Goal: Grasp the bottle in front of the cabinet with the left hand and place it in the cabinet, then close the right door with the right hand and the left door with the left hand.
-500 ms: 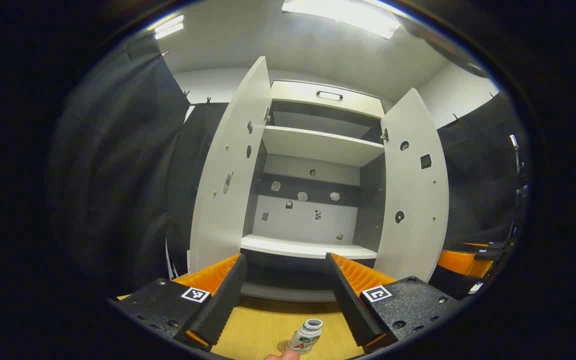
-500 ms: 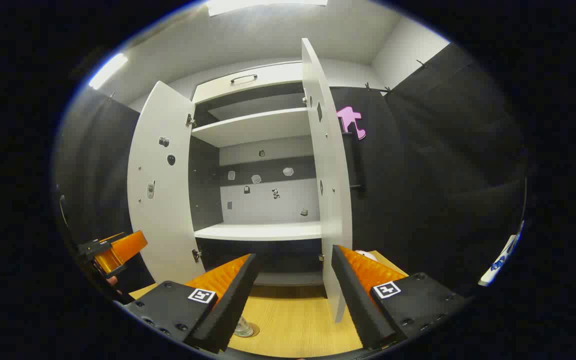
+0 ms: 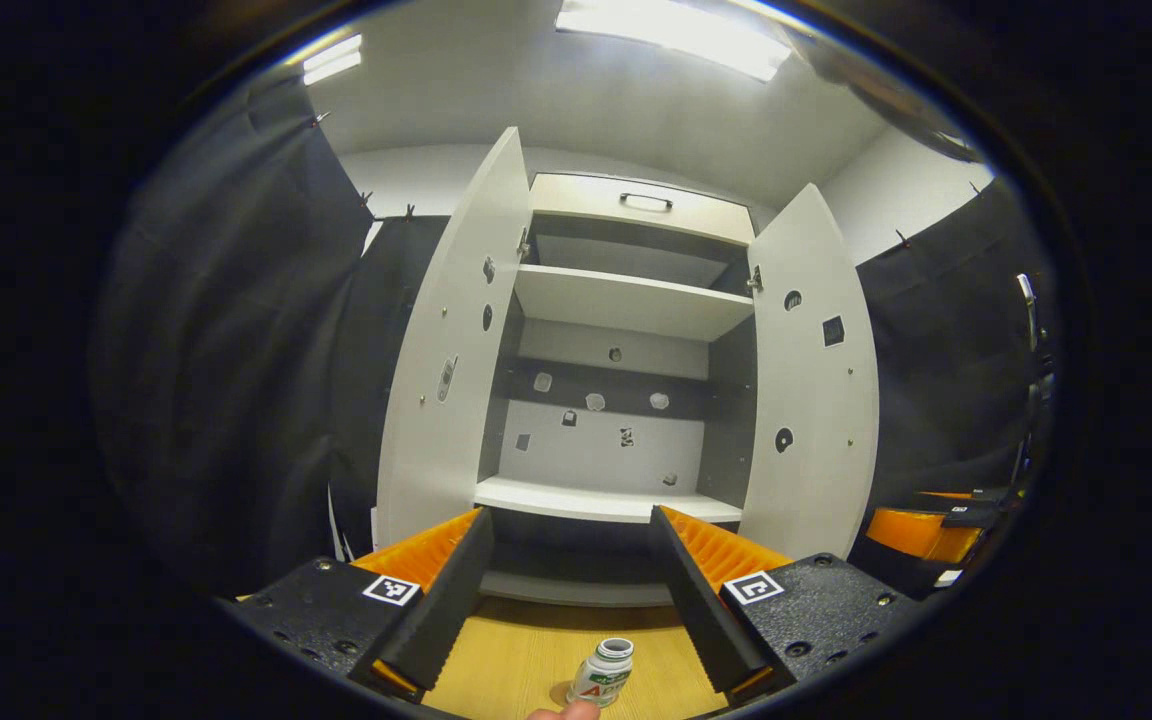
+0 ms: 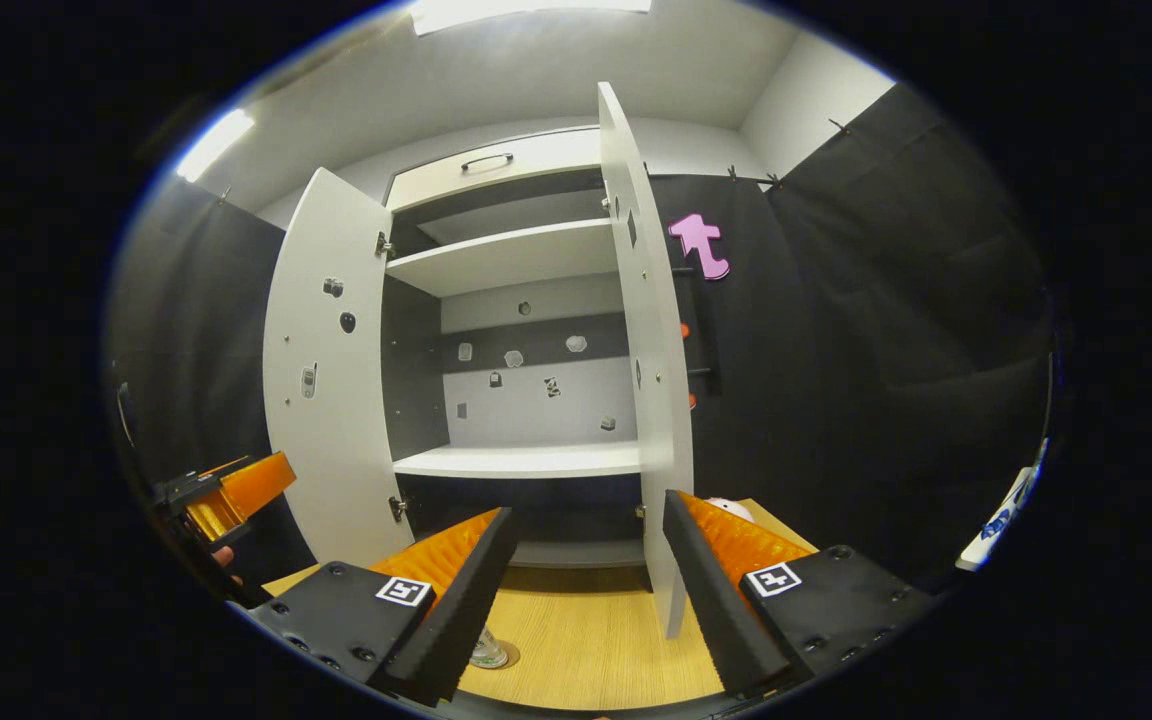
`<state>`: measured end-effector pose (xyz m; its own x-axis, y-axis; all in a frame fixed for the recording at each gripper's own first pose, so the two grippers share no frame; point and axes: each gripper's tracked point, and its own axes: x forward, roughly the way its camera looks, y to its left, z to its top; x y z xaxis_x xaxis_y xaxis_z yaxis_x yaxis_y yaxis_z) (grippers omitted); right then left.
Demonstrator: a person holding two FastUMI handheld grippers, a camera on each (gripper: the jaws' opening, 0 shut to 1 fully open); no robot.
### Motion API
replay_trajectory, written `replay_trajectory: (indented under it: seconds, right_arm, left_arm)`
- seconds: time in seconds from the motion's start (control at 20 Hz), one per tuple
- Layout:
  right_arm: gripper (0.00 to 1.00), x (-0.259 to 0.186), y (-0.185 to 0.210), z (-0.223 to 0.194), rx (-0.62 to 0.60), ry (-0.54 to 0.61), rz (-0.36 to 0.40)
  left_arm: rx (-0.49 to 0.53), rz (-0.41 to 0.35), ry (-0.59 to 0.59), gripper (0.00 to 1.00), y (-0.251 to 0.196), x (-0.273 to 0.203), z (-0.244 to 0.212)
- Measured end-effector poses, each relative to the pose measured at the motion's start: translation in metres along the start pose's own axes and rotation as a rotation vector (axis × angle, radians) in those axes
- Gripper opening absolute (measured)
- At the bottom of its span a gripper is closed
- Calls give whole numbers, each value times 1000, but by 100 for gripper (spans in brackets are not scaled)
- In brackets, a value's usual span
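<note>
A small white bottle (image 3: 604, 674) with a green and red label stands upright on the wooden table (image 3: 526, 655) in front of the white cabinet (image 3: 616, 350). My left gripper (image 3: 566, 580) hangs open above and behind the bottle, apart from it. Both cabinet doors stand open: the left door (image 3: 446, 360) and the right door (image 3: 816, 380). In the right gripper view my right gripper (image 4: 586, 580) is open and empty, close to the edge of the right door (image 4: 651, 350). The bottle's base (image 4: 488, 652) peeks out beside one of its fingers (image 4: 456, 600).
The cabinet has an upper shelf (image 3: 626, 300), a lower shelf (image 3: 596, 500) and a drawer with a handle (image 3: 641, 200) on top. Black cloth walls flank it on both sides. The other gripper (image 4: 226, 495) shows at the left of the right gripper view.
Both cameras have drawn back slightly, so the cabinet looks a little smaller. The bottle sits a bit higher in the left gripper view. Both grippers remain open.
</note>
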<state>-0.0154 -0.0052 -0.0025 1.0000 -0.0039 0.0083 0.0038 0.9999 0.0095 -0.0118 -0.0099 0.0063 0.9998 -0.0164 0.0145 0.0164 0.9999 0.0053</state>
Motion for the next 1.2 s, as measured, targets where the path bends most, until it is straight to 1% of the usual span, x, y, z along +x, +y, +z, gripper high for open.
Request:
replay_trajectory:
  seconds: [0.15,0.2,0.5,0.65,0.7,0.75,0.8,0.85,0.9,0.95,1.05,1.1,1.2]
  right_arm:
    - [89,-3,-1,-4,11,3,-7]
    - [98,-3,-2,-5,15,7,-6]
    - [98,-4,0,-4,20,3,-6]
    - [98,-9,0,-3,12,1,-11]
    - [89,-11,0,-3,11,2,-13]
    - [89,-13,-1,-3,10,2,-15]
    - [89,-14,-3,-3,8,3,-18]
    - [98,-16,-4,-2,6,2,-23]
    - [98,-17,-7,-2,4,2,-29]
    - [89,-19,-9,-1,1,2,-35]
    - [89,-23,-14,1,-5,-3,-49]
    - [98,-24,-17,2,-9,-4,-58]
    - [98,-27,-23,3,-18,-4,-72]
  left_arm:
    - [6,3,7,95,2,-4,0]
    - [8,6,9,95,4,-4,0]
    - [13,26,7,95,12,-10,2]
    - [-17,21,19,95,12,-8,-4]
    - [-40,11,29,93,9,-5,-9]
    - [-68,-4,41,95,4,-1,-14]
    - [-96,-21,52,95,-2,5,-22]
    - [-118,-35,62,95,-9,11,-30]
    - [-131,-52,77,95,-17,18,-43]
    - [-131,-74,99,96,-26,24,-58]
    - [-104,-149,155,95,-49,32,-96]
    - [-77,-159,195,96,-53,34,-118]
    - [-37,-141,253,96,-51,38,-159]
